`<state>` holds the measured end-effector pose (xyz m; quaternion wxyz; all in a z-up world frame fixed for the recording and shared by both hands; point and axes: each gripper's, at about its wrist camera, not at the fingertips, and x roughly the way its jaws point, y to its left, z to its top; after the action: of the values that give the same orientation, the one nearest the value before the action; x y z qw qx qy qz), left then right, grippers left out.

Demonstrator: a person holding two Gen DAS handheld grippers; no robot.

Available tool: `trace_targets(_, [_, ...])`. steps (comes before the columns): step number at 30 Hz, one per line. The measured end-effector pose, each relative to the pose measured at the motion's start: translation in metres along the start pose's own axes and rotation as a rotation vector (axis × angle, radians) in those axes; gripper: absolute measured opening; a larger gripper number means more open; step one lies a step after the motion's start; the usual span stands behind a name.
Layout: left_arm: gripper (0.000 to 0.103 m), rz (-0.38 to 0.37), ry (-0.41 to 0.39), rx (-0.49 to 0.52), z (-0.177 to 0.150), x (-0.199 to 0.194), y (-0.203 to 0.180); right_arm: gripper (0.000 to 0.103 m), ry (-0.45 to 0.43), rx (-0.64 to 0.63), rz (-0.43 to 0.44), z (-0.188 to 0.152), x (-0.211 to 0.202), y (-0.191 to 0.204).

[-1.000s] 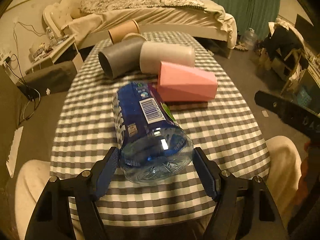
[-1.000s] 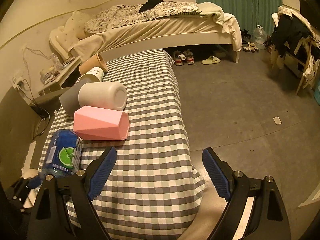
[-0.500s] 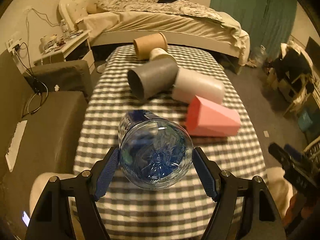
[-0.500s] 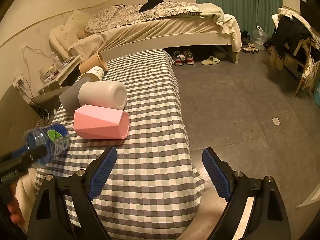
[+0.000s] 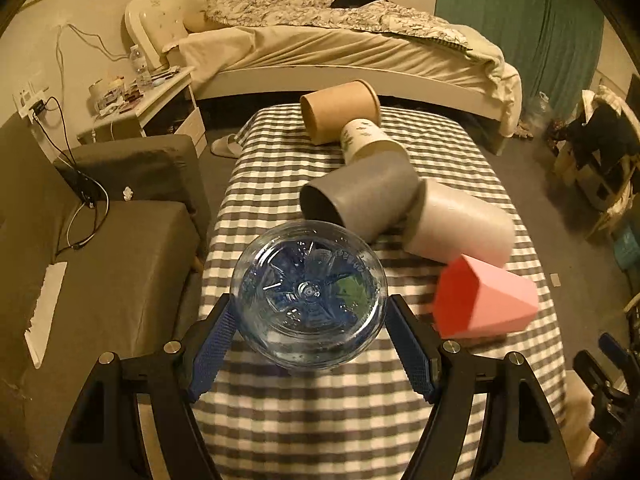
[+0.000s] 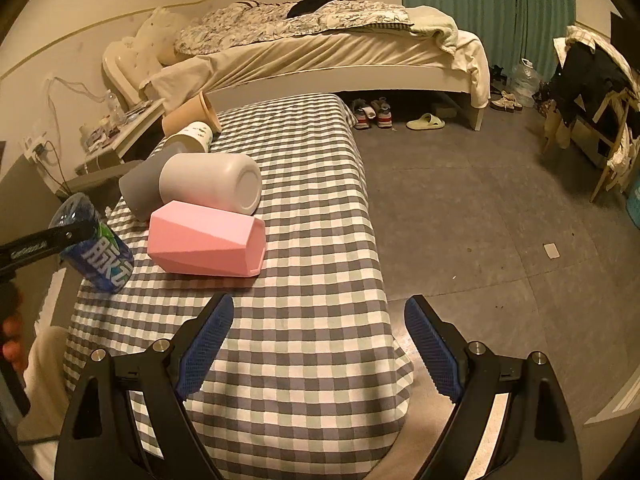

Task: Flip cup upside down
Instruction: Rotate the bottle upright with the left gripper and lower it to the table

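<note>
My left gripper (image 5: 309,313) is shut on a clear water bottle (image 5: 308,296) with a blue label. It holds the bottle above the checked tablecloth (image 5: 320,408), with the bottle's base towards the camera. In the right wrist view the bottle (image 6: 100,256) hangs tilted over the table's left edge. Several cups lie on their sides: a pink faceted cup (image 5: 488,304), a white cup (image 5: 460,228), a grey cup (image 5: 360,200), a printed paper cup (image 5: 364,140) and a brown paper cup (image 5: 340,110). My right gripper (image 6: 319,308) is open and empty over the table's near right edge.
A grey sofa (image 5: 120,264) stands left of the table, with a cluttered nightstand (image 5: 140,100) behind it. A bed (image 6: 320,52) runs along the back wall, with shoes (image 6: 372,116) on the floor beside it. A chair with clothes (image 6: 592,88) is at the right.
The left gripper has lifted the bottle off the table and swung it up, so its base now faces the camera. The right gripper has stayed where it was.
</note>
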<state>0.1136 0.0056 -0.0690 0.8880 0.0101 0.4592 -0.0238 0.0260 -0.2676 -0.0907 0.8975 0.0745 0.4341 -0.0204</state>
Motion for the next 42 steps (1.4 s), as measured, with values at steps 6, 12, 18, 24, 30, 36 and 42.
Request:
trace_targets(6, [0.073, -0.089, -0.014, -0.040, -0.003, -0.016, 0.007, 0.087, -0.009, -0.034, -0.010, 0.006, -0.001, 0.010])
trace_targets(12, [0.073, -0.152, -0.028, 0.004, -0.010, -0.027, -0.018, 0.087, -0.019, -0.069, -0.009, 0.011, -0.001, 0.026])
trace_targets(18, [0.073, -0.139, -0.032, 0.053, -0.025, -0.019, -0.035, 0.087, -0.016, -0.095, -0.021, 0.011, -0.004, 0.033])
trace_targets(24, [0.075, -0.121, -0.060, 0.098, -0.031, -0.020, -0.041, 0.087, -0.026, -0.096, -0.030, 0.013, -0.011, 0.034])
trace_targets(30, [0.085, -0.084, -0.078, 0.090, -0.028, -0.029, -0.035, 0.087, -0.053, -0.103, -0.031, 0.016, -0.026, 0.037])
trace_targets(36, [0.085, -0.106, -0.128, 0.053, -0.023, -0.055, -0.025, 0.087, -0.108, -0.099, -0.025, 0.024, -0.048, 0.039])
trace_targets(42, [0.085, -0.136, -0.184, 0.033, -0.021, -0.084, -0.016, 0.087, -0.136, -0.111, -0.027, 0.026, -0.063, 0.046])
